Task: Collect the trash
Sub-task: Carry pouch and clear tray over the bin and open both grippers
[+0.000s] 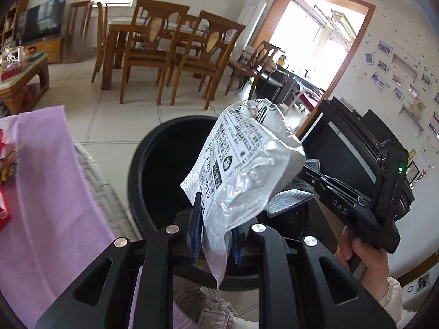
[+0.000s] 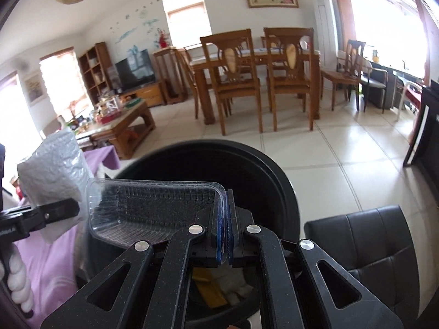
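Observation:
My left gripper (image 1: 215, 235) is shut on a crumpled silver foil packet (image 1: 241, 164) with black print and holds it over the open black trash bin (image 1: 142, 164). My right gripper (image 2: 225, 233) is shut on the rim of a clear plastic tray (image 2: 153, 208) and holds it over the same bin (image 2: 277, 175). The tray also shows in the left wrist view (image 1: 290, 200), just right of the packet. The packet shows in the right wrist view (image 2: 55, 170) at the left. Yellow and white trash (image 2: 211, 288) lies inside the bin.
A table with a purple cloth (image 1: 52, 192) stands left of the bin, with red wrappers (image 1: 4, 208) at its far left. A black leather seat (image 2: 365, 244) is right of the bin. A black piano (image 1: 354, 148), dining table and chairs (image 1: 175, 49) stand farther off.

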